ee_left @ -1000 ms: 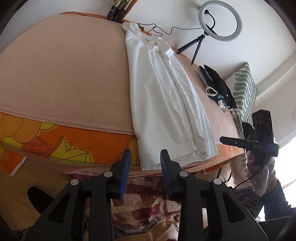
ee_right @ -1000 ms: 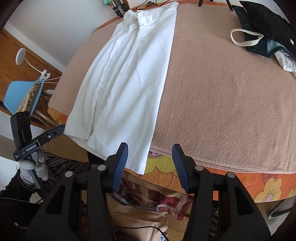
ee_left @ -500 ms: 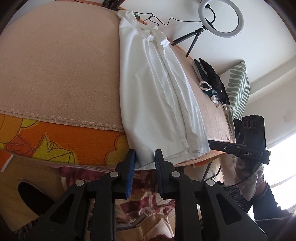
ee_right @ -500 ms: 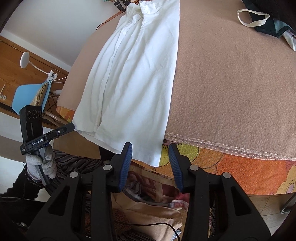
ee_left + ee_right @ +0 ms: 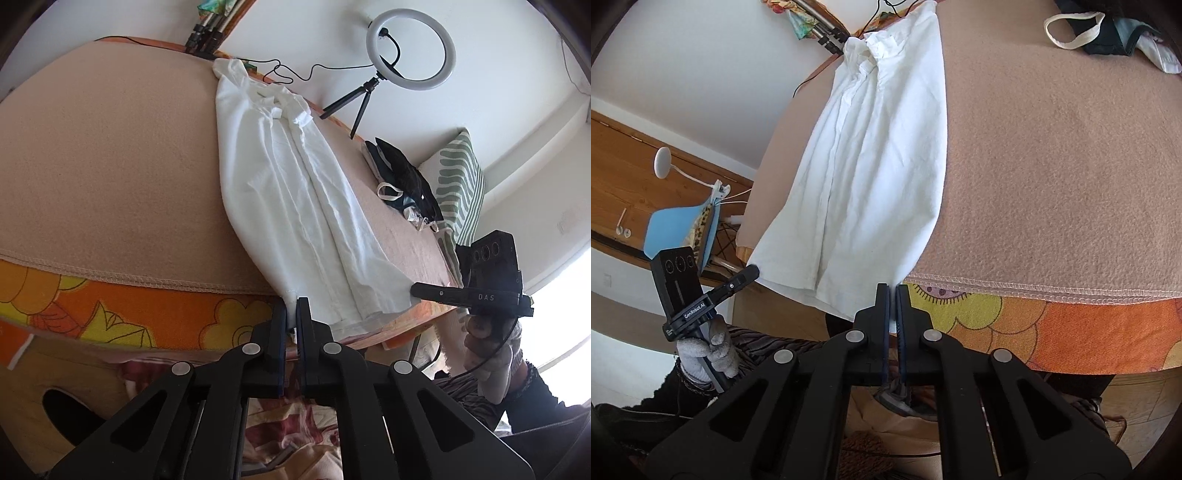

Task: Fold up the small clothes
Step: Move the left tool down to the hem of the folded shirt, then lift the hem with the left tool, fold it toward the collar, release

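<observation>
Peach fleece blanket [image 5: 1052, 184] covers the work surface, laid over an orange flowered sheet [image 5: 122, 314] that shows along the near edge. On the blanket lies a white shirt [image 5: 295, 206], already narrowed into a long strip, collar at the far end of the blanket beside the ring light [image 5: 410, 48] and hem hanging just over the near edge. A pile of dark clothes [image 5: 402, 173] sits on the blanket to one side of the shirt, well apart from it, with a striped cushion [image 5: 460, 177] beyond. The left gripper [image 5: 291, 314] is clamped on one hem corner, a sliver of white cloth pinched between its nearly touching jaws; the right gripper [image 5: 892, 306] is likewise closed on the other hem corner, white cloth showing in the thin gap. Both tools sit at the near edge of the blanket, side by side across the shirt's width, each about equally close to its own corner. What matters for the coming move is that the shirt's long axis runs straight away from both grippers toward the collar, so the likely fold carries the hem up and forward along that line, both hands travelling together to keep the edge square. Uneven travel would probably skew the fold.
</observation>
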A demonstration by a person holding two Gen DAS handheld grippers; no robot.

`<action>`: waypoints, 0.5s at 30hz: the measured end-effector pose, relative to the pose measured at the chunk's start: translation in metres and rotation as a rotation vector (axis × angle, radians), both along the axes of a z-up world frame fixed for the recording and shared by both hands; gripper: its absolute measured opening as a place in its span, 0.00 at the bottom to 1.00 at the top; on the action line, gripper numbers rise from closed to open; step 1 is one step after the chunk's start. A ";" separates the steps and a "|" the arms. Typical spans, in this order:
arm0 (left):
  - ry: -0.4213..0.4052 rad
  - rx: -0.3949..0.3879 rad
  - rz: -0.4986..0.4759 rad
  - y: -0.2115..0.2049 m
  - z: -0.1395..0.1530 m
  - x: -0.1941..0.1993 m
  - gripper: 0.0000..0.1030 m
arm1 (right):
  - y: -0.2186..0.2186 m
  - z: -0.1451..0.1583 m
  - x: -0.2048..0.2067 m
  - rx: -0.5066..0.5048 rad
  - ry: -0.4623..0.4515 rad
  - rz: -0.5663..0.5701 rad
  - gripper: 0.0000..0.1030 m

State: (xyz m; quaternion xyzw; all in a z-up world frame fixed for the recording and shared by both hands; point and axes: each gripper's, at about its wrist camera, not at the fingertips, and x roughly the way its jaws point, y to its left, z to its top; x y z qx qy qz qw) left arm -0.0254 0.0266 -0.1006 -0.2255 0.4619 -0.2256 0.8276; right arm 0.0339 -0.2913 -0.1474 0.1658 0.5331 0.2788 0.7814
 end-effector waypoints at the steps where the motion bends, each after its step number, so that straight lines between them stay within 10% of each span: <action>1: 0.009 0.013 -0.006 -0.001 -0.003 0.000 0.03 | 0.003 -0.004 0.000 -0.015 0.009 0.009 0.04; 15: -0.017 -0.042 0.020 0.005 0.015 0.022 0.03 | -0.008 0.009 0.023 0.086 0.029 -0.038 0.04</action>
